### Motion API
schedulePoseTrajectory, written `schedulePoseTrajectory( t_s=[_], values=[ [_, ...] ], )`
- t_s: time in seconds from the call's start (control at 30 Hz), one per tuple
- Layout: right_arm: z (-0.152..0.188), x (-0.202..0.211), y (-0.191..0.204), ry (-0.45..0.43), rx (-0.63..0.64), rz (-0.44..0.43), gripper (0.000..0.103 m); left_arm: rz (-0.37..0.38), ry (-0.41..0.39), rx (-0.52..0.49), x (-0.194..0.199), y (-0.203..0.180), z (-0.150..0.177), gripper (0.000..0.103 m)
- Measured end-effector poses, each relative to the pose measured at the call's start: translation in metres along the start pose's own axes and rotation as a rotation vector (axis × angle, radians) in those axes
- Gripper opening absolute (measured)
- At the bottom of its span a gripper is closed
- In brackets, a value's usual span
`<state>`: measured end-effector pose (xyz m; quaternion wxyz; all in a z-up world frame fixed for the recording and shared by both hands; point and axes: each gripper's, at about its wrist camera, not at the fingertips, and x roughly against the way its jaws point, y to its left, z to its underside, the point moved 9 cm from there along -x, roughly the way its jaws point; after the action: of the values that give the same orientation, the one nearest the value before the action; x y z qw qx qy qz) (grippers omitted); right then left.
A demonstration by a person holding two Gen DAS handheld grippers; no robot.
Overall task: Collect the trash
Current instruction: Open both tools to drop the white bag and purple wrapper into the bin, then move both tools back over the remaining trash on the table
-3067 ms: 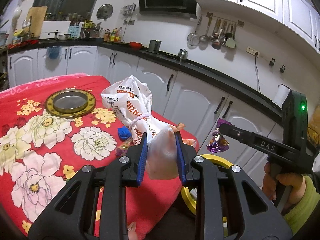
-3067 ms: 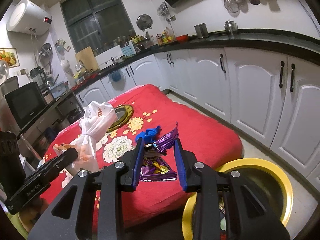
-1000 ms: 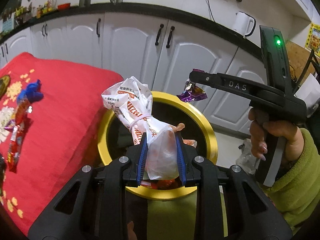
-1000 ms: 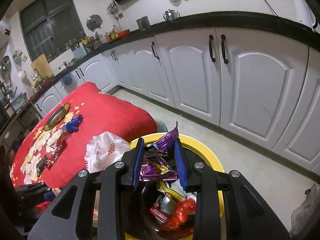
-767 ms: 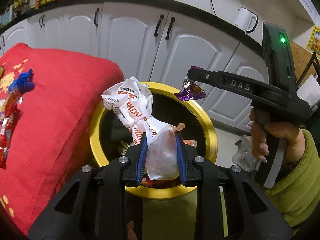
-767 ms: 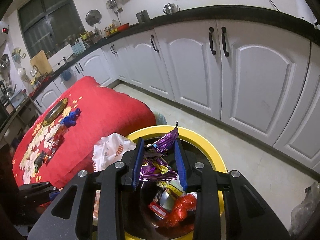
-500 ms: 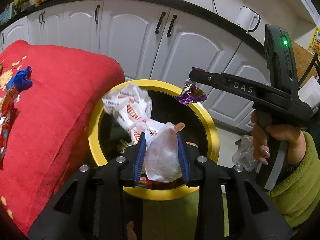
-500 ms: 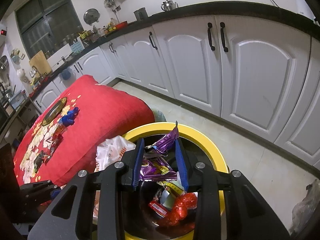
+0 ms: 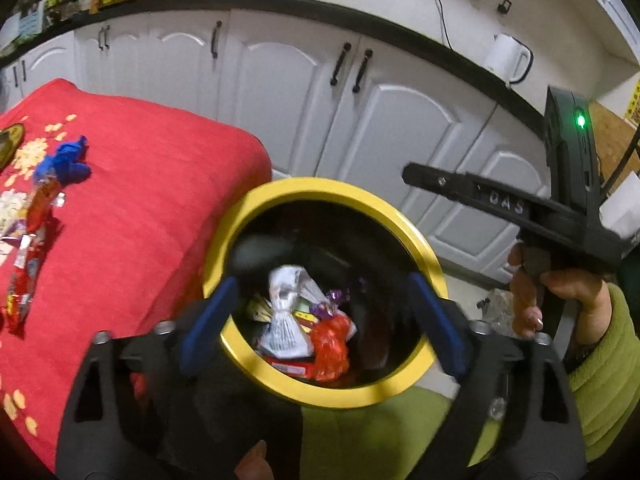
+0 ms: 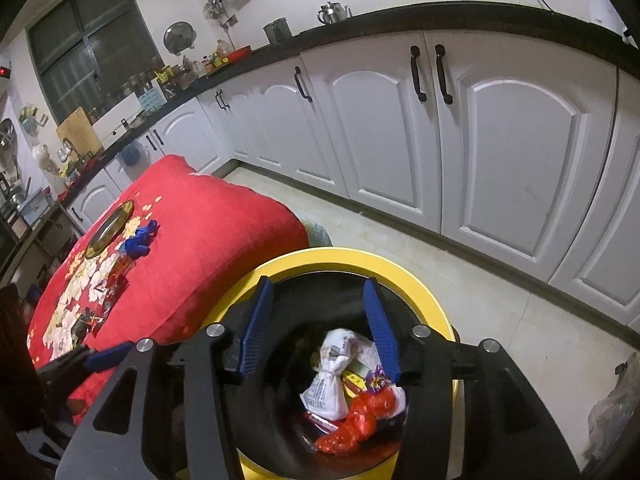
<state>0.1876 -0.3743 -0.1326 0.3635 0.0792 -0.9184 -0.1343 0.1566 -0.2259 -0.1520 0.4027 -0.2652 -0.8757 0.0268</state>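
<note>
A black bin with a yellow rim stands on the floor beside the table. Above it my left gripper has its jaws opening wide, with nothing between them. The white tied bag lies inside the bin on red wrappers, a purple wrapper beside it. In the right wrist view my right gripper hangs over the same rim, jaws opening and empty. Below it lie the bag and the purple wrapper. A hand in a green sleeve holds the right gripper.
Left of the bin is a table under a red flowered cloth, with a blue crumpled piece, red wrappers and a gold-rimmed plate on it. White cabinets line the far side. A clear plastic bag lies on the floor.
My left gripper has opened and the white bag has dropped into the bin. My right gripper has opened too, and the purple wrapper has fallen in beside the bag.
</note>
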Motion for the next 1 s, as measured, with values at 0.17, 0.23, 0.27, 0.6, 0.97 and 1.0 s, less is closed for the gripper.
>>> schedulePoseTrajectory(
  t_s=[0.17,0.23,0.27,0.6,0.97,1.0],
  values=[
    [-0.006,0.009,0.008,-0.024,0.014,-0.009,0.047,-0.057,-0.083,0.005,0.021,0.01,-0.015,0.092],
    [-0.009,0.014,0.014,-0.039,0.025,-0.015,0.047,-0.081,-0.117,0.006,0.03,0.013,-0.021,0.092],
    [-0.01,0.015,0.016,-0.044,0.028,-0.018,0.047,-0.088,-0.129,0.006,0.033,0.015,-0.024,0.092],
    [-0.022,0.035,0.042,-0.095,0.074,-0.052,0.048,-0.18,-0.257,0.035,0.077,0.043,-0.042,0.092],
    [-0.025,0.044,0.08,-0.112,0.133,-0.098,0.048,-0.254,-0.352,0.081,0.117,0.075,-0.051,0.092],
    [-0.025,0.044,0.084,-0.112,0.139,-0.103,0.048,-0.259,-0.357,0.087,0.12,0.078,-0.05,0.092]
  ],
)
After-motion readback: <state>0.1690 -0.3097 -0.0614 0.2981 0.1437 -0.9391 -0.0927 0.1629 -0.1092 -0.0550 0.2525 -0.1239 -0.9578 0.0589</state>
